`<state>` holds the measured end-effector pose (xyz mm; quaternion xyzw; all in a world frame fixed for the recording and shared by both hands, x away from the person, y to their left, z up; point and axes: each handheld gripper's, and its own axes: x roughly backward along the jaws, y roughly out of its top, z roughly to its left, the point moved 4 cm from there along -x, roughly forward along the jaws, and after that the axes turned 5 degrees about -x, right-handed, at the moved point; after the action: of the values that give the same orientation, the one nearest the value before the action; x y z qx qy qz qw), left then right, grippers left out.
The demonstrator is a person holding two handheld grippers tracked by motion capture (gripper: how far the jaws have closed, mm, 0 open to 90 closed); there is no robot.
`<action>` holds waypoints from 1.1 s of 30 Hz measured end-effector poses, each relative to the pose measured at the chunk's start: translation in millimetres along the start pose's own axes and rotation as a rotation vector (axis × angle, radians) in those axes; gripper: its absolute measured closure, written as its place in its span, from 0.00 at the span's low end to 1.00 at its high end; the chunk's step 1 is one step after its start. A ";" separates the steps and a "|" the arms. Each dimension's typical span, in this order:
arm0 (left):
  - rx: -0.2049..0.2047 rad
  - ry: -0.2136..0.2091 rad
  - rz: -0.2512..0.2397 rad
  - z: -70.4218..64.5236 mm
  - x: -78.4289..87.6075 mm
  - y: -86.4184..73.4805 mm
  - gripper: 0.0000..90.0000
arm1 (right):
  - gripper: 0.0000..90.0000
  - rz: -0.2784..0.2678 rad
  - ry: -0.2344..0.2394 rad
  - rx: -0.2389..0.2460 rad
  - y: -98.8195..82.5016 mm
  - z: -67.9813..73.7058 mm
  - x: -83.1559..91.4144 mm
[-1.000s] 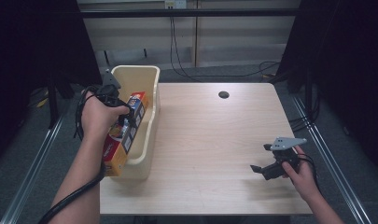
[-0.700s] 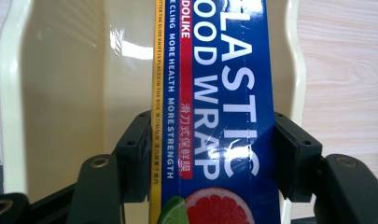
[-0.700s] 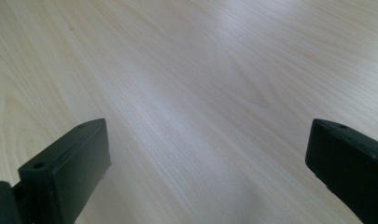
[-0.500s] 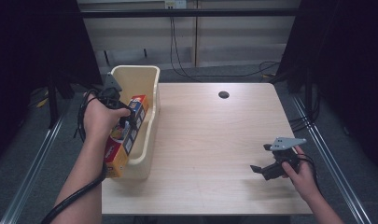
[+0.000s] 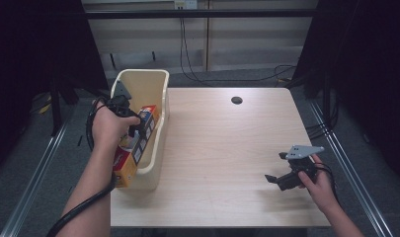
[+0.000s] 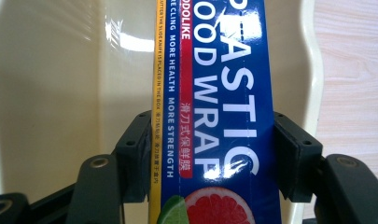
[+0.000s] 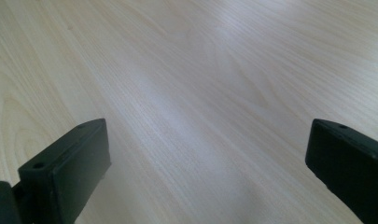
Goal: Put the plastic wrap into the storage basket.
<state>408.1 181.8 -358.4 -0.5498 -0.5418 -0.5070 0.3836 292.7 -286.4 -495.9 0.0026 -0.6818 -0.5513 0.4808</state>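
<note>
Dark curtains hang on both sides of a pale wooden table (image 5: 222,148), and cables trail on the floor behind it. A small round hole (image 5: 236,100) sits near the far edge of the table.

At the left edge of the table stands a long cream bin (image 5: 150,94). Inside it lies a long box of plastic food wrap (image 6: 219,112). The box is blue with big white letters, a yellow stripe down one side and a picture of pink grapefruit and lime at the near end. It lies along the length of the bin, close to the wall on the table side, with its near end sticking up over the bin's near rim. The far part of the bin has only its smooth cream floor.

The left gripper (image 5: 133,126) is over the bin. Its two black jaws are clamped on the sides of the box, one on each long edge. The left hand (image 5: 108,126) wraps around the gripper, and the forearm reaches in from the bottom of the high view, slanting toward the bin.

The right gripper (image 5: 279,180) is well apart from the bin, near the right front corner of the table. Its jaws are spread wide with nothing between them, just bare wood below. The right hand (image 5: 321,185) holds it low over the table, pointing left.
</note>
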 end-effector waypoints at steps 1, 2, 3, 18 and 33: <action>-0.004 -0.002 0.007 0.1 -0.3 0.0 0.45 | 0.00 0.000 0.001 -0.002 0.0 0.1 0.1; 0.004 0.001 0.006 -0.4 -1.2 0.4 0.45 | 0.00 0.000 0.000 0.002 -0.1 -0.1 0.0; 0.001 0.002 0.008 0.1 -2.1 0.6 0.45 | 0.00 0.001 0.000 0.002 -0.1 0.1 -0.1; 0.008 0.002 0.030 -0.3 -10.8 1.5 0.44 | 0.00 0.004 -0.002 0.000 -0.3 -0.2 -0.5; 0.009 0.000 0.046 0.1 -16.5 1.9 0.44 | 0.00 0.007 -0.003 -0.006 -0.4 0.0 -0.1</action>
<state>411.7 178.2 -374.3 -0.5603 -0.5313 -0.4956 0.3976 292.5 -286.5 -496.3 -0.0017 -0.6809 -0.5516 0.4818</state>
